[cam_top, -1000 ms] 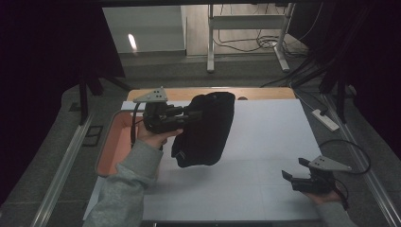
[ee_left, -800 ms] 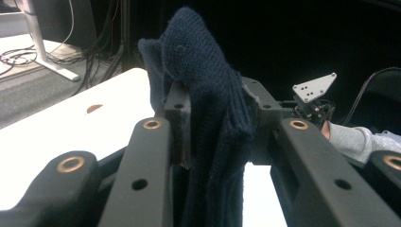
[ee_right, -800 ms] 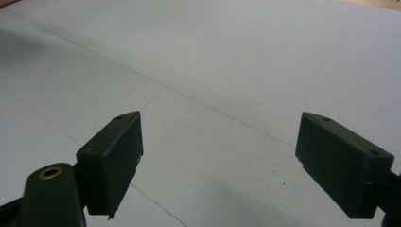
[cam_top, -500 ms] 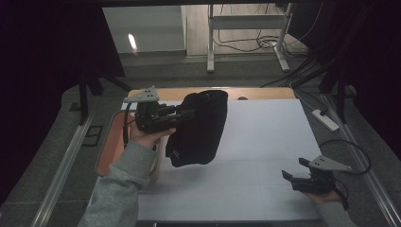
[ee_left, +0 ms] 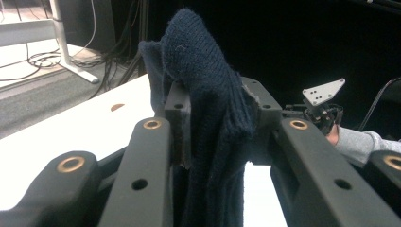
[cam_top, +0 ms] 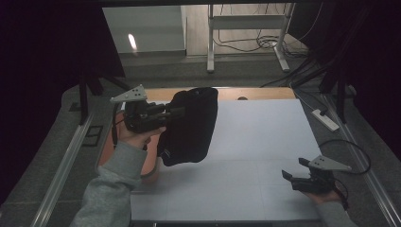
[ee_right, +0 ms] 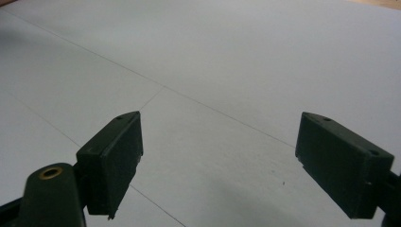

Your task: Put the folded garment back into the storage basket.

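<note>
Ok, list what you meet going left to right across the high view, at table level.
Grey sleeve → left gripper → dark knitted garment hanging from it → bare white table surface → right gripper, jaws apart, low over the table.

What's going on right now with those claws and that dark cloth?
Left claw shut on dark knit cloth, held up off the table. Right claw open, empty, low over white table. Nothing in the way.

Right tool (ee_right: pixel 220 165) jaws wide apart, nothing between; white table surface (ee_right: pixel 227 61) beneath, faint seams.
</note>
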Tool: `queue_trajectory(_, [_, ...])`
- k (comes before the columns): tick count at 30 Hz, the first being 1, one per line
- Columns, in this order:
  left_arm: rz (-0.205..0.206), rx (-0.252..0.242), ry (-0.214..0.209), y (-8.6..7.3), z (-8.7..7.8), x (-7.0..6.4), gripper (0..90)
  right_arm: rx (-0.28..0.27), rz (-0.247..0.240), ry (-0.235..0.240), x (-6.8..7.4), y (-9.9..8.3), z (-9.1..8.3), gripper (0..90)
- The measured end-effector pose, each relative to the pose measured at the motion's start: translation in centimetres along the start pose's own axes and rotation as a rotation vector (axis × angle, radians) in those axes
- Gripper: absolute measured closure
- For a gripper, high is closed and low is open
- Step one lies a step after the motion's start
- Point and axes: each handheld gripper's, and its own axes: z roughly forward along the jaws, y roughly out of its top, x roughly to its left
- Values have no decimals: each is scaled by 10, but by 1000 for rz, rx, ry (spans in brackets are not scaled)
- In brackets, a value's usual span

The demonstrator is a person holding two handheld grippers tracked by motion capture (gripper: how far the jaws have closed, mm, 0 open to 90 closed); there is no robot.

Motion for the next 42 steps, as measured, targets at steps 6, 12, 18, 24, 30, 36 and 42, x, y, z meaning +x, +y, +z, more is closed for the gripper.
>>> queue_trajectory(6, [-5, -11, 10, 0, -6, 1, 674, 2, -1, -3, 0, 0, 0, 167])
queue_trajectory(12, [-5, -21, 21, 1, -12, 2, 674, 1, 0, -4, 0, 0, 0, 167])
queue_trajectory(18, [-9, -28, 29, 2, -18, 3, 674, 1, 1, -4, -1, 0, 1, 167])
queue_trajectory(24, [-19, -29, 36, 3, -23, 5, 675, 1, 1, -5, -1, 0, 1, 167])
queue_trajectory(30, [-21, -40, 46, 3, -29, 5, 675, 2, 1, -5, 0, 0, 1, 167])
queue_trajectory(36, [-19, -51, 60, 4, -38, 6, 675, 3, -1, -5, -1, 0, 1, 167])
queue_trajectory(42, [-19, -60, 72, 4, -45, 6, 675, 2, 0, -7, -1, 0, 1, 168])
